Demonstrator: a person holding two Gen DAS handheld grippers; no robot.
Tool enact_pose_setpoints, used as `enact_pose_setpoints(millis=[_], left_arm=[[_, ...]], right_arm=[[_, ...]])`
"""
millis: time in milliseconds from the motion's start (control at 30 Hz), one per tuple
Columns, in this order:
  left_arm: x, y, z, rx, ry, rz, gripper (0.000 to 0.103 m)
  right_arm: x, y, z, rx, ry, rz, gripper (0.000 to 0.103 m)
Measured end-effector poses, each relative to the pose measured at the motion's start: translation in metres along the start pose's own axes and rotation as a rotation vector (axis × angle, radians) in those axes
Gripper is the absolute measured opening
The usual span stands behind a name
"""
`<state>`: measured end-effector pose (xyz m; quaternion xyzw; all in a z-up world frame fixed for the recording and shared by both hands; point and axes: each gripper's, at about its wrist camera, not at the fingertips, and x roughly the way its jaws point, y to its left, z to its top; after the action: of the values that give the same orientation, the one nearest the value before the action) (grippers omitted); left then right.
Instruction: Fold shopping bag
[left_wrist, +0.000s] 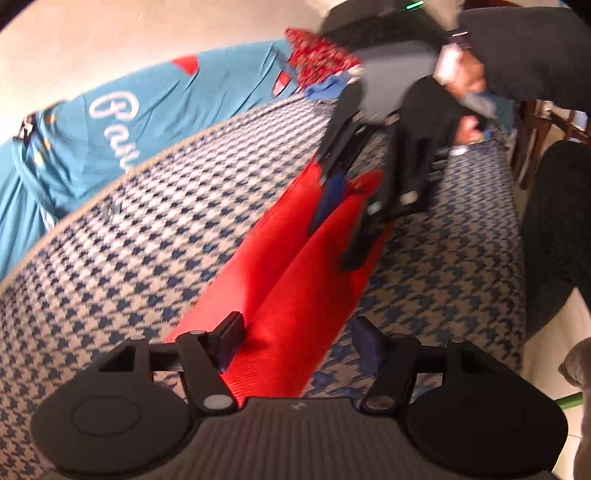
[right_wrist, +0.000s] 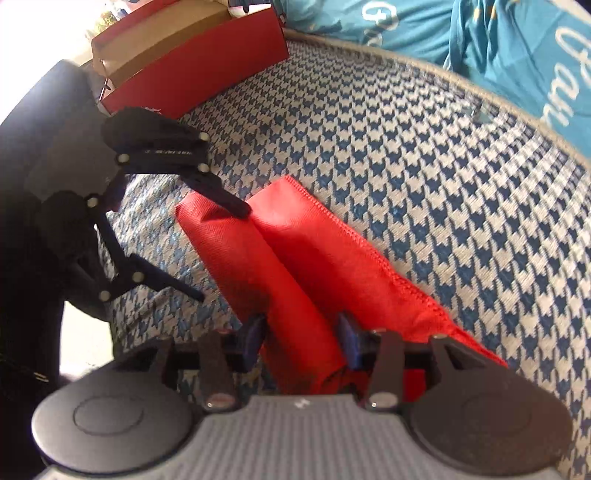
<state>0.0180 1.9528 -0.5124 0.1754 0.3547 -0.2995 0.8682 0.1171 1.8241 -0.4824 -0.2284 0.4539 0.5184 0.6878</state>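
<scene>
A red fabric shopping bag lies folded into a long narrow strip on the houndstooth cloth, with a crease down its middle; it also shows in the right wrist view. My left gripper is open at one end of the strip, its jaws straddling the bag. My right gripper is open at the other end, jaws on either side of one folded half. Each gripper shows in the other's view: the right one over the far end, the left one with one finger touching the far end.
The blue-and-white houndstooth surface has a beige edge. A teal garment with white lettering lies beyond it. A red and brown box stands at the far left. Patterned red cloth and a dark chair lie further off.
</scene>
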Motion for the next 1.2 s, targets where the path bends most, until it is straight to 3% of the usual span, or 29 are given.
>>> enact_pose_setpoints(millis=[100,233,433,533,667,833,933,1133,1200], left_arm=[[-0.002,-0.002,-0.001,0.021,0.003,0.022,0.063],[-0.021,-0.007,-0.002,0.057,-0.013,0.055,0.063],[-0.043,-0.018,0.001,0.082,-0.073,-0.082,0.063],[-0.032,-0.017,-0.001,0.093,-0.039,-0.057,0.063],[-0.029,-0.011,0.000,0.047,-0.053,-0.055,0.064],[-0.023,-0.009,0.000,0.036,-0.055,-0.043,0.065],[-0.021,-0.006,0.000,0.025,-0.058,-0.038,0.066],[-0.011,-0.005,0.002,0.032,-0.061,-0.023,0.072],[-0.010,-0.004,0.002,0.026,-0.062,-0.024,0.074]], right_arm=[[0.001,0.002,-0.009,0.009,-0.036,-0.023,0.043],[0.001,-0.011,-0.014,0.088,-0.053,0.022,0.042],[0.005,-0.025,-0.010,0.113,-0.030,0.070,0.043],[0.007,-0.024,-0.007,0.090,-0.013,0.063,0.043],[0.009,-0.019,-0.007,0.070,-0.024,0.031,0.044],[0.004,0.002,-0.018,0.036,-0.092,-0.079,0.053],[-0.009,0.022,-0.030,0.026,-0.204,-0.188,0.057],[-0.030,0.052,-0.051,-0.017,-0.365,-0.294,0.058],[-0.031,0.058,-0.052,-0.051,-0.356,-0.317,0.058]])
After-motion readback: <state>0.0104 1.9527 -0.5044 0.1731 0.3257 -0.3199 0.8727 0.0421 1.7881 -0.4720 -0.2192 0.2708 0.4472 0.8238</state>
